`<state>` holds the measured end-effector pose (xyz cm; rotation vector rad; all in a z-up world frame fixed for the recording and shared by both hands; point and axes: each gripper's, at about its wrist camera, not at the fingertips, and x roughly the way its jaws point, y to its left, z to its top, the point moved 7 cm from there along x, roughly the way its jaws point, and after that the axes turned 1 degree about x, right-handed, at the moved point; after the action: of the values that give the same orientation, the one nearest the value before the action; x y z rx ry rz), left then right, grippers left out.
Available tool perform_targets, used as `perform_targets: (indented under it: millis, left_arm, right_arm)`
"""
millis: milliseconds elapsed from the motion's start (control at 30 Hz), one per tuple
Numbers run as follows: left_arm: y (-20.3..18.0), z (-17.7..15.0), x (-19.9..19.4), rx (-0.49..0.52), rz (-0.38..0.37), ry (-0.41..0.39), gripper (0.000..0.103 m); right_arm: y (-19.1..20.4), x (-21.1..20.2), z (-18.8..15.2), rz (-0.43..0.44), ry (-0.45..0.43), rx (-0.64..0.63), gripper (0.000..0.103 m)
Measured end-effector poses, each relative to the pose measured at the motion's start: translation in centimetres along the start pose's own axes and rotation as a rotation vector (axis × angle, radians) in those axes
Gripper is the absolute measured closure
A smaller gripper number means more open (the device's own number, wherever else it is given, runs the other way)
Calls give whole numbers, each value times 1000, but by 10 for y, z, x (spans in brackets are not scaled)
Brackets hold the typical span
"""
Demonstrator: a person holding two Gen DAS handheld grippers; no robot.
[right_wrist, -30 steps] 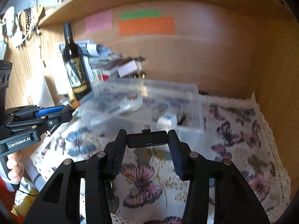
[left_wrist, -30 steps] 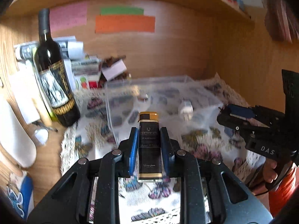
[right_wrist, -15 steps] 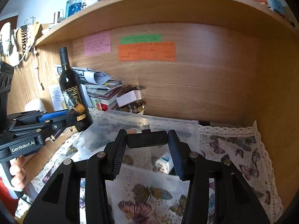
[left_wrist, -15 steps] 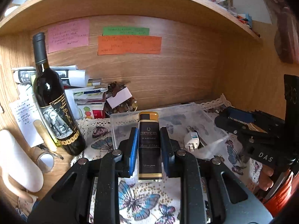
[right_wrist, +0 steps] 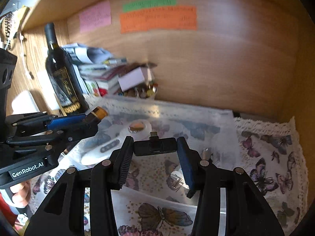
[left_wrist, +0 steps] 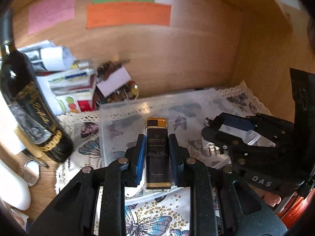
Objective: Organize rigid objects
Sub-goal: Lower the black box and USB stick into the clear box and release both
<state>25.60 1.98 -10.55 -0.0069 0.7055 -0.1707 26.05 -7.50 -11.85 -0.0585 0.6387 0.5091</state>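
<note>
My left gripper (left_wrist: 156, 153) is shut on a black and gold lighter (left_wrist: 157, 153), held upright over the near wall of a clear plastic box (left_wrist: 122, 106). It also shows in the right wrist view (right_wrist: 92, 118) at the left. My right gripper (right_wrist: 155, 147) is shut on a small black USB adapter (right_wrist: 154, 146), held crosswise above the same box (right_wrist: 196, 114). In the box lie a white remote (right_wrist: 110, 147), a white plug (right_wrist: 177, 179) and a small metal piece (right_wrist: 205, 154). The right gripper shows in the left wrist view (left_wrist: 216, 131) at the right.
A dark wine bottle (left_wrist: 29, 106) stands at the left on the wooden desk. Behind it are stacked papers and boxes (left_wrist: 69, 82) and a jar of small items (left_wrist: 120, 92). A butterfly-print cloth (right_wrist: 275, 157) covers the desk. A wooden back wall with coloured notes (left_wrist: 128, 15) and a right side wall enclose the nook.
Both grippers have moved forward and down over the clear box, each still holding its object. The views are blurred by motion.
</note>
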Motion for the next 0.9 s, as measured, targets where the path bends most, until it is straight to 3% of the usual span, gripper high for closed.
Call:
perform_targets:
  millis: [233,500,767,900]
  left_arm:
    - [-3,-11,28,7,-15,75,80]
    - [-4,-15,30,7,-5,92,80]
    - [-2,-10,0,0,17,35,64]
    - [-4,-9,-23,13,50,-24,40]
  right_arm:
    - [-1,23,-12,-1,64,4,61]
    - [-3,26,-13,19,78,21,60]
    - [0,-2,-5,10,32,16,49]
    - [1,-25,-2,7,-14,13,43]
